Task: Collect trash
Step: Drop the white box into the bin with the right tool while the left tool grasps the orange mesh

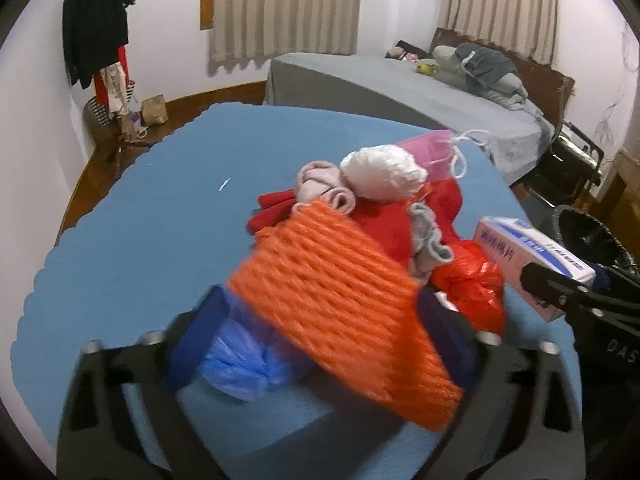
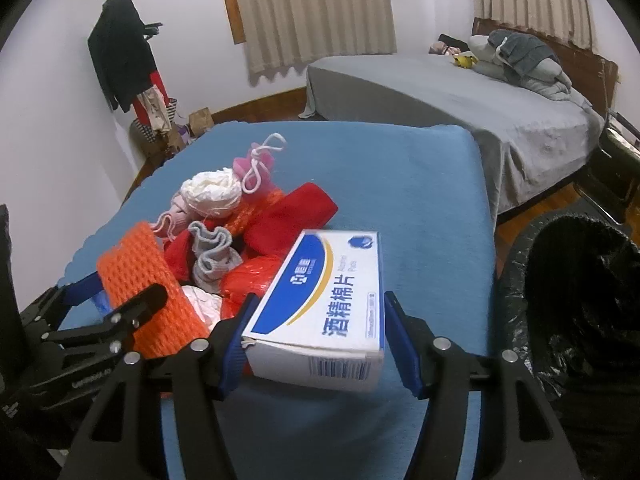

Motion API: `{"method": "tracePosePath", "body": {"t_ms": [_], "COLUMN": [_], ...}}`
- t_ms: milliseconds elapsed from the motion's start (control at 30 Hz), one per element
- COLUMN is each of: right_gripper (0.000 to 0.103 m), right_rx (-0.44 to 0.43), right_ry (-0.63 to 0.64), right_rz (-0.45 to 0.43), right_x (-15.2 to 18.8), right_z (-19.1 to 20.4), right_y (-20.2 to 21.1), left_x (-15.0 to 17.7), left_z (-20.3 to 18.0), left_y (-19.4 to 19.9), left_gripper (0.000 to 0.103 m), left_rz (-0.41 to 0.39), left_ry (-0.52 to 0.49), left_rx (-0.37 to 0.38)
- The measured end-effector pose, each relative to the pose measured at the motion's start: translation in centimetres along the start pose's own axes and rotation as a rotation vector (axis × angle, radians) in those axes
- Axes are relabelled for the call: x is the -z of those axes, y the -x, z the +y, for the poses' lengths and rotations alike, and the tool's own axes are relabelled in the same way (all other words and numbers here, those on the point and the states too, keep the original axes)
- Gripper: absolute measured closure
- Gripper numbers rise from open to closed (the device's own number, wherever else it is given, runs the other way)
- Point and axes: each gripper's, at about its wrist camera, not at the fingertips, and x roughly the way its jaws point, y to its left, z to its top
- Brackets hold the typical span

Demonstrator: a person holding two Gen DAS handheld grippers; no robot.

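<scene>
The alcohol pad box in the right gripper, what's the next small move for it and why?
Probably swing the right gripper rightward over the black-lined trash bin and let go. The alcohol pad box sits between its blue pads, apparently gripped and raised off the blue table, and the bin stands open just to the right. The left gripper is occupied with the orange foam net.

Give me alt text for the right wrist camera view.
The right tongs grip a white and blue box above a blue table. A black-lined bin stands at right; the left tongs hold orange foam netting beside piled clothes.
</scene>
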Motion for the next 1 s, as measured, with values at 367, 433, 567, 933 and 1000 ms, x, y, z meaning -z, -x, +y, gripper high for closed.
{"method": "tracePosePath", "body": {"t_ms": [367,433,567,933,1000], "right_gripper": [0.044,0.045,0.045,0.045,0.045], "right_rx": [-0.021,-0.021,-0.028,-0.021,-0.011], "right_ry": [0.029,0.022,0.014,-0.037,-0.054], "right_rz": [-0.008,-0.01,-0.024,-0.062,-0.074], "right_x": [0.2,0.1,0.0,-0.1,-0.2], "right_z": [-0.2,-0.3,-0.6,-3.2,-4.2], "right_y": [0.6,0.6,1.3,4.4,5.2], "left_x": [0.1,0.2,0.1,-1.0,-1.5], "left_z": [-1.4,-1.5,-1.8,-4.8,-6.0], "left_y": [2.6,3.3,4.7,7.4,7.7], "left_gripper": [0.084,0.085,0.092,0.093,0.093], "left_rz": [-0.059,-0.062,-0.077,-0.13,-0.139], "left_ry": [-0.017,-0.019,-0.016,-0.055,-0.071], "left_rx": [0.04,0.043,0.061,0.135,0.155]}}
